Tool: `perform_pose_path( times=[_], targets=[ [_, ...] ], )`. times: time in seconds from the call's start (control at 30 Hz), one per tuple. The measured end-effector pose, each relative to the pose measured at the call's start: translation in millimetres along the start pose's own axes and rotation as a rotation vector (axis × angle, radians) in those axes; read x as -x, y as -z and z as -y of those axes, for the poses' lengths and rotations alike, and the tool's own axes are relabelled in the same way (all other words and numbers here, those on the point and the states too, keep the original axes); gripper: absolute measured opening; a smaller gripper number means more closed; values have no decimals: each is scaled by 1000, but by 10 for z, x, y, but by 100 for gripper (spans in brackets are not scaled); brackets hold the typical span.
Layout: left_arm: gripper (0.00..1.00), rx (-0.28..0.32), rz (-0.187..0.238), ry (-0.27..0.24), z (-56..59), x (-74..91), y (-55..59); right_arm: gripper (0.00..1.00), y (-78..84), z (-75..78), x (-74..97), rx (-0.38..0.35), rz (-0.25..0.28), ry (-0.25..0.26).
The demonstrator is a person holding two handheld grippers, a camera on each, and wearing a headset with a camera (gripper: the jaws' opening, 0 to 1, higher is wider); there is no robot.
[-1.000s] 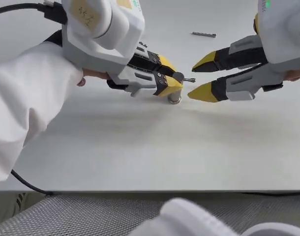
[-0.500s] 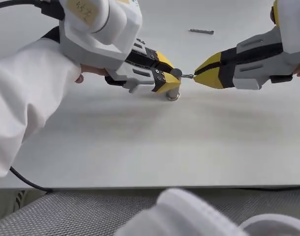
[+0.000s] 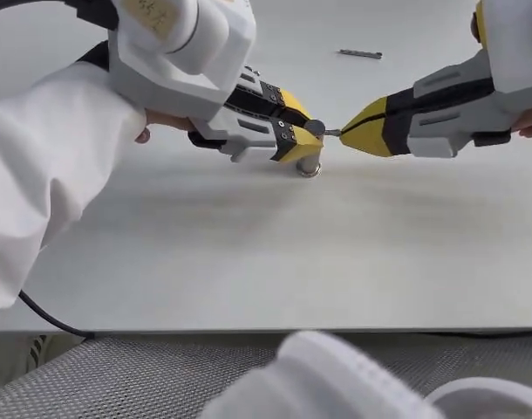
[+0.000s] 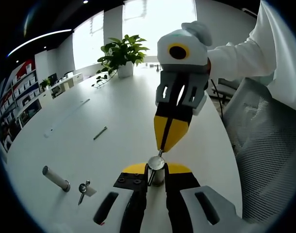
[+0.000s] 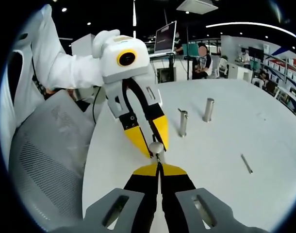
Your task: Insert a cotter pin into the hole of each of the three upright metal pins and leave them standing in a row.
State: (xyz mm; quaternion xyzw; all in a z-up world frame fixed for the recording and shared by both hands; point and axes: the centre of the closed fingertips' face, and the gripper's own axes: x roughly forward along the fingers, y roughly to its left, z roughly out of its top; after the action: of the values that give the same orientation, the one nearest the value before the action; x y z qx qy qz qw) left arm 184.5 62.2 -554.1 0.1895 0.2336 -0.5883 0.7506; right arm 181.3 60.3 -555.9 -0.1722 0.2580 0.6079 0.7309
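Note:
An upright metal pin [image 3: 310, 164] stands on the white table, and my left gripper [image 3: 308, 144] is shut on it from the left. A cotter pin [image 3: 333, 133] sticks out of the metal pin's top to the right. My right gripper [image 3: 344, 133] is shut on that cotter pin's end. In the left gripper view the metal pin [image 4: 156, 167] sits between the yellow jaws, with the right gripper [image 4: 163, 149] pointing down at it. Two other upright pins [image 5: 183, 123] [image 5: 208, 109] stand behind; the nearer one carries a cotter pin.
A loose cotter pin [image 3: 360, 54] lies on the table at the back, also seen as a loose cotter pin [image 5: 246, 163] to the right. A mesh chair back [image 3: 144, 380] sits at the table's near edge. A potted plant [image 4: 120, 54] stands at the far end.
The right gripper's jaws were open around the cotter pin a second ago; they have since shut on its end. The left gripper has stayed on the metal pin.

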Motion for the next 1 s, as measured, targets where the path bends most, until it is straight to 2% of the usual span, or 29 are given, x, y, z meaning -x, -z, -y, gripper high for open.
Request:
perform_pose_path(
  times=[0.23, 0.43, 0.57, 0.73, 0.83, 0.9, 1.0],
  targets=[
    [11, -14, -5, 2, -24, -4, 15, 0, -15, -18, -48, 25, -21, -10],
    [12, -10, -1, 1, -18, -9, 10, 0, -7, -1, -36, 11, -15, -3],
    [13, 12, 8, -4, -25, -1, 1, 9, 13, 26, -25, 5, -24, 14],
    [33, 17, 23, 1, -36, 47, 21, 13, 22, 12, -2, -13, -14, 20],
    [44, 23, 34, 37, 69, 86, 52, 17, 16, 1, 0, -22, -2, 24],
    [50, 39, 50, 63, 177, 113, 71, 21, 14, -23, -7, -45, 10, 18],
    [65, 42, 64, 65, 243, 146, 127, 24, 13, -34, -23, -52, 21, 16]
  ],
)
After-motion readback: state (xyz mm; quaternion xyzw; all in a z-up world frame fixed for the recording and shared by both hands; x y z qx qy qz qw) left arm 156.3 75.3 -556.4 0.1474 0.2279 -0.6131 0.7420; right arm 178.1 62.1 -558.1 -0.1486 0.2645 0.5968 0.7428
